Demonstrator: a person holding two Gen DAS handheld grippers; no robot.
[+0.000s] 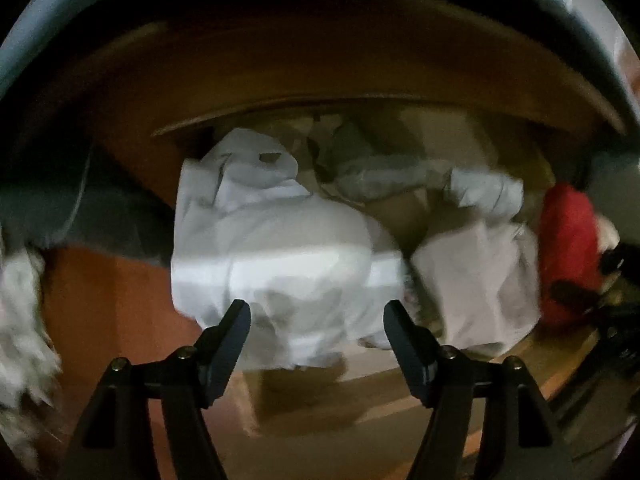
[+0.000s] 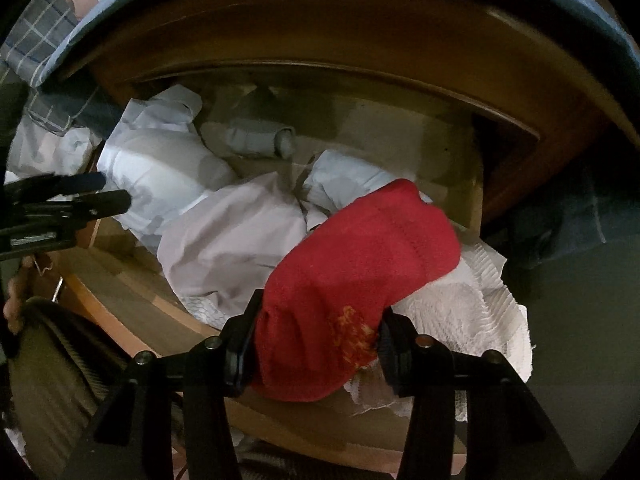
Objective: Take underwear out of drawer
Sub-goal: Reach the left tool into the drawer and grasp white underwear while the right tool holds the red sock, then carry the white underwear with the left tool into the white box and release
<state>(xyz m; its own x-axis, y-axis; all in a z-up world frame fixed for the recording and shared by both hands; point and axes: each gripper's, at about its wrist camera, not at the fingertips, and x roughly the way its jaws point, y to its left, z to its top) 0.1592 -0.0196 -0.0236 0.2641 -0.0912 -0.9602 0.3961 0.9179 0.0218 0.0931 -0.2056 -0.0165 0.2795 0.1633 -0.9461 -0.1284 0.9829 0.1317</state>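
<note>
Right gripper [image 2: 316, 336]: jaws pinching a red knitted fabric piece [image 2: 356, 276] with an orange pattern, held over the front edge of the open wooden drawer [image 2: 120, 316], white ribbed cloth [image 2: 472, 312] just beside it. Left gripper [image 1: 316, 320]: jaws spread, nothing between them, above a folded white underwear garment [image 1: 276, 248] lying inside the drawer. More pale folded garments [image 1: 476, 276] lie beside it.

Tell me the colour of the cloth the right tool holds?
Red garment, small orange pattern; right wrist view.
</note>
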